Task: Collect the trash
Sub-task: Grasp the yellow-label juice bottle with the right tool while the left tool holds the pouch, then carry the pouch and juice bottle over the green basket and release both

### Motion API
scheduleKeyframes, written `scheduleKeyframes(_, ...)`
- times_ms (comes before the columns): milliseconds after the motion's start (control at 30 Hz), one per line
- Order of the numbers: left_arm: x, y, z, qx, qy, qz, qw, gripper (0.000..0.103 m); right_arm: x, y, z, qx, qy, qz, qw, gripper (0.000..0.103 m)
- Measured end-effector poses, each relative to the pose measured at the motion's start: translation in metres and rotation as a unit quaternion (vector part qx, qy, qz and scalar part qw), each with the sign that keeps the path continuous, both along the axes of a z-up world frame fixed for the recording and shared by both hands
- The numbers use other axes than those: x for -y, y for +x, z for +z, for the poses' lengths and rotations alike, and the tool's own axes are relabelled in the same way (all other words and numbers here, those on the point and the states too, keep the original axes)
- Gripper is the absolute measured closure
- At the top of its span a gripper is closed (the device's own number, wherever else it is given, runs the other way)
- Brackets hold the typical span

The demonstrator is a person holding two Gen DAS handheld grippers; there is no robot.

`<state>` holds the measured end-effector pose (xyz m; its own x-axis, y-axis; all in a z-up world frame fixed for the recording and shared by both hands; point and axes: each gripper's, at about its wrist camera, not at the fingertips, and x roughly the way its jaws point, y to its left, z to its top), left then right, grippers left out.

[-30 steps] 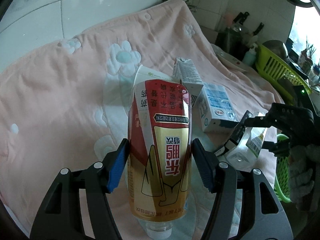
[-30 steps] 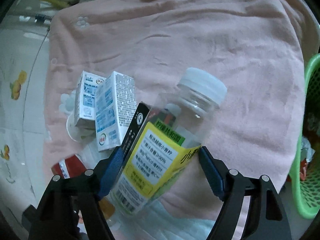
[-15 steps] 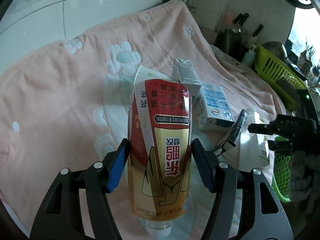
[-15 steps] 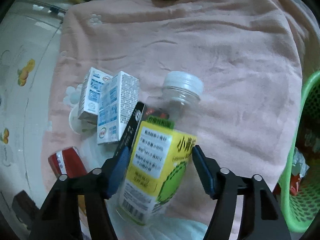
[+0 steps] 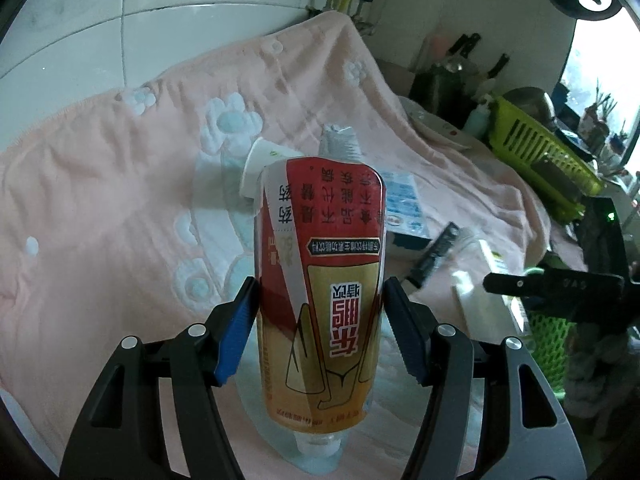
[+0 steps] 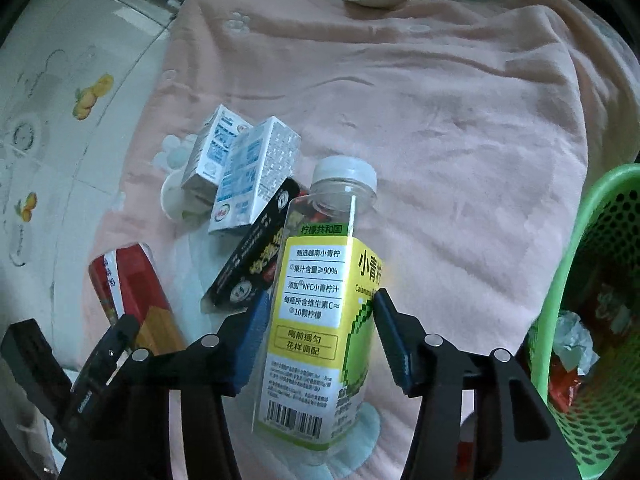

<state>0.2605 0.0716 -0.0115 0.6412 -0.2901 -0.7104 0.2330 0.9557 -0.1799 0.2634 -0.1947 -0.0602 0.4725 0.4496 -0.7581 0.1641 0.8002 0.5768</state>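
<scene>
Left gripper (image 5: 320, 320): fingers pinch the red-and-gold drink bottle (image 5: 320, 280) mid-label, cap end toward the camera, base pointing away over the pink blanket (image 5: 100, 200).

Right gripper (image 6: 316, 336): fingers clamp the clear juice bottle (image 6: 320, 300) across its yellow label, white cap pointing away.

Both bottles look empty, so I'd judge them light. The walls are thin and will flex under squeeze, and the shrink-sleeve is slick. Grip on the labelled mid-body is right; avoid the tapered neck.

Still on the blanket: two white-and-blue milk cartons (image 6: 248, 176), a black flat box (image 6: 256, 256) touching the juice bottle's left side, and a white paper cup (image 5: 264, 164). The cartons are soft card, so take them across the narrow faces.

Green mesh basket (image 6: 592, 304) sits at the right edge with wrappers already inside.
</scene>
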Motion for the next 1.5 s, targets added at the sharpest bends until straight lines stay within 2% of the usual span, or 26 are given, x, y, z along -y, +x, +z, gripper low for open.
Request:
scheduleKeyframes(233, 0.011, -0.011, 0.007, 0.006, -0.004, -0.011, 0.9999, 0.041, 0.0, -0.008, 0.002, 0.004, -0.005, 0.022, 1.0, 0.052)
scheduleKeyframes(433, 0.013, -0.014, 0.007, 0.005, -0.002, -0.013, 0.9999, 0.041, -0.012, -0.004, 0.002, 0.002, -0.055, 0.036, 0.998, 0.051)
scheduleKeyframes(533, 0.013, -0.014, 0.007, 0.006, -0.002, -0.015, 0.9999, 0.041, -0.018, -0.001, 0.005, 0.004, -0.085, 0.034, 0.996, 0.045)
scheduleKeyframes(767, 0.013, -0.014, 0.007, 0.005, -0.003, -0.016, 0.9999, 0.041, -0.029, 0.011, 0.003, -0.004, -0.134, 0.02, 0.991, 0.042)
scheduleKeyframes(800, 0.013, -0.015, 0.007, 0.004, -0.003, -0.017, 0.9998, 0.041, -0.03, 0.013, 0.002, -0.006, -0.136, 0.02, 0.99, 0.043)
scheduleKeyframes(833, 0.013, -0.015, 0.007, 0.005, -0.002, -0.017, 0.9998, 0.041, -0.031, 0.015, 0.0, -0.01, -0.139, 0.02, 0.99, 0.05)
scheduleKeyframes(1000, 0.016, -0.023, 0.007, 0.006, -0.006, -0.025, 0.9997, 0.041, -0.035, 0.012, 0.003, -0.005, -0.155, 0.029, 0.987, 0.053)
scheduleKeyframes(1267, 0.028, -0.036, 0.013, 0.004, -0.019, -0.04, 0.999, 0.041, -0.014, -0.017, 0.018, 0.024, -0.131, 0.033, 0.991, 0.054)
scheduleKeyframes(1500, 0.062, -0.057, 0.023, 0.008, -0.027, -0.075, 0.9968, 0.041, 0.017, -0.055, 0.032, 0.049, -0.127, 0.031, 0.99, 0.055)
